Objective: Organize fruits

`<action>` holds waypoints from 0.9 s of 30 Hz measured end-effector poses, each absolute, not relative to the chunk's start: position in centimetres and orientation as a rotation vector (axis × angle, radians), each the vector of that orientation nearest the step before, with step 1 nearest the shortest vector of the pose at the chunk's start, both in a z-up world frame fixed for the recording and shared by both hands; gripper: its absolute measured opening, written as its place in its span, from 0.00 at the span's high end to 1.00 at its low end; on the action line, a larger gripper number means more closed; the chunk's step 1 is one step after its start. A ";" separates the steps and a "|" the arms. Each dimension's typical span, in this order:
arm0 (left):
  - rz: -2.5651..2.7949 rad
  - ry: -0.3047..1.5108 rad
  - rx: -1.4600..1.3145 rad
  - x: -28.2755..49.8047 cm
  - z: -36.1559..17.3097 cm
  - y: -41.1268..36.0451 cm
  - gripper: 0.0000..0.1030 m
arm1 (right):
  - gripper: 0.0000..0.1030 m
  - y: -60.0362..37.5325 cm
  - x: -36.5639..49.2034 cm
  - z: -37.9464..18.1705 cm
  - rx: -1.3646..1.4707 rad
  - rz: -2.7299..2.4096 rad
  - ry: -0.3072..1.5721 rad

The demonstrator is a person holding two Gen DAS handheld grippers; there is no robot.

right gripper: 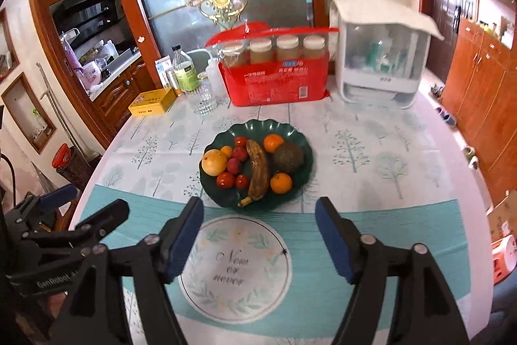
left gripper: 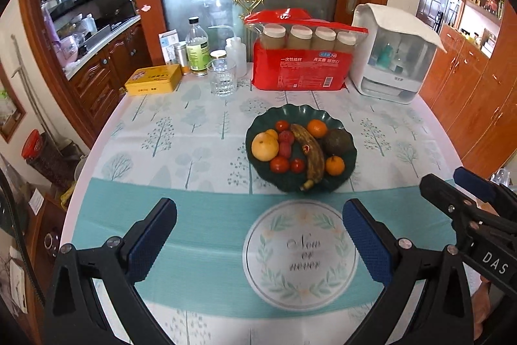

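Left wrist view: your left gripper hangs over the bench, jaws wide apart, nothing between them.
Right gripper: yours stands open and empty above the round printed mat.
Fruit: a banana, oranges, tomatoes and an avocado all lie in the green plate.
Plate place: mid-bench, just beyond both grippers.
Behind plate: red bag, glass, yellow tin.
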State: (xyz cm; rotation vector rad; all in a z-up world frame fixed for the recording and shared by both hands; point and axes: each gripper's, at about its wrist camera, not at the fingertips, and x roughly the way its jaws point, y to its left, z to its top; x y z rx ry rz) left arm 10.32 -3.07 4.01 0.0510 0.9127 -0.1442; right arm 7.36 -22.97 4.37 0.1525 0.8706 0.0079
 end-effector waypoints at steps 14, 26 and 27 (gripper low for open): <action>-0.170 0.916 0.100 3.8 4.6 -3.1 0.01 | 0.28 -22.3 1.6 5.1 0.190 -0.029 0.894; -0.157 0.907 0.081 2.9 4.4 -2.1 0.01 | 0.28 -20.3 -0.1 4.9 0.151 -0.083 0.886; -0.155 0.906 0.084 2.9 4.4 -2.1 0.01 | 0.28 -20.1 -0.1 4.9 0.146 -0.083 0.884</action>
